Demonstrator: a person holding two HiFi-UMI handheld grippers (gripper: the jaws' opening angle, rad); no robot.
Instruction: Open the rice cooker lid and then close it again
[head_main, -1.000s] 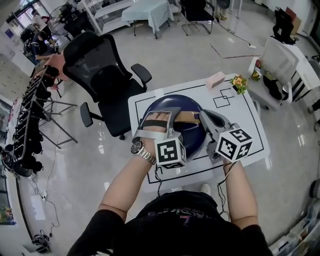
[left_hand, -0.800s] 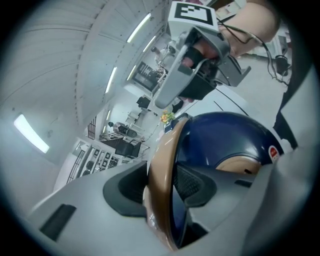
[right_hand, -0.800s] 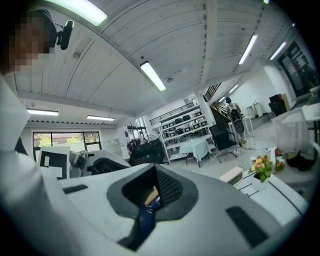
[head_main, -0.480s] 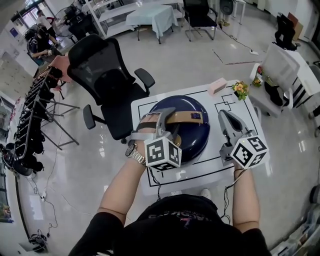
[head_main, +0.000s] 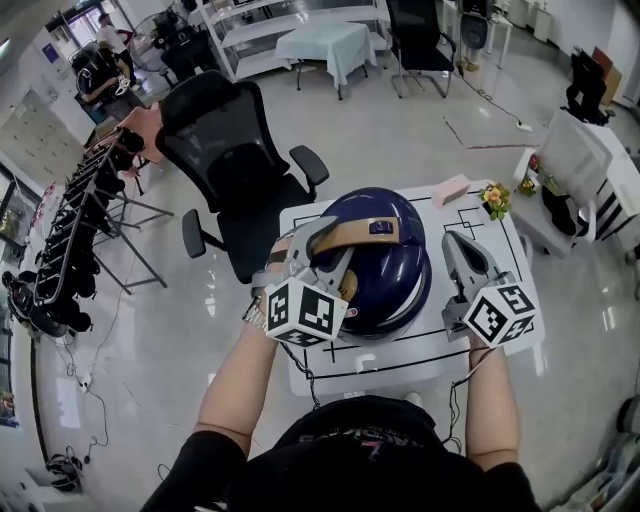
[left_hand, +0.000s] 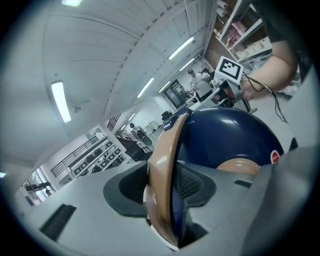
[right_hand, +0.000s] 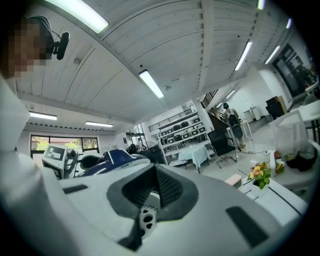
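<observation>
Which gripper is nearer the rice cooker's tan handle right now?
Left. The left gripper clamps the tan handle; the right gripper, shut and empty, hangs beside the rice cooker, clear of the handle.

I see the rice cooker (head_main: 390, 285) in glossy dark blue, smooth like plastic; its tan handle (head_main: 355, 233) has a softer shine. The left gripper (head_main: 322, 250) and right gripper (head_main: 452, 240) look matt grey plastic, their dark pads (right_hand: 170, 185) ribbed. The floor (head_main: 180, 330) shines.

The person wears a black short-sleeved shirt (head_main: 360, 455) and, up from its left sleeve, a metal wristwatch (head_main: 253, 313). The grey left tongs (head_main: 322, 240) and right tongs (head_main: 452, 238) each bear a white cube (head_main: 305, 310) with black square markers, and a thin black cable (head_main: 310, 365) runs toward the shirt.
</observation>
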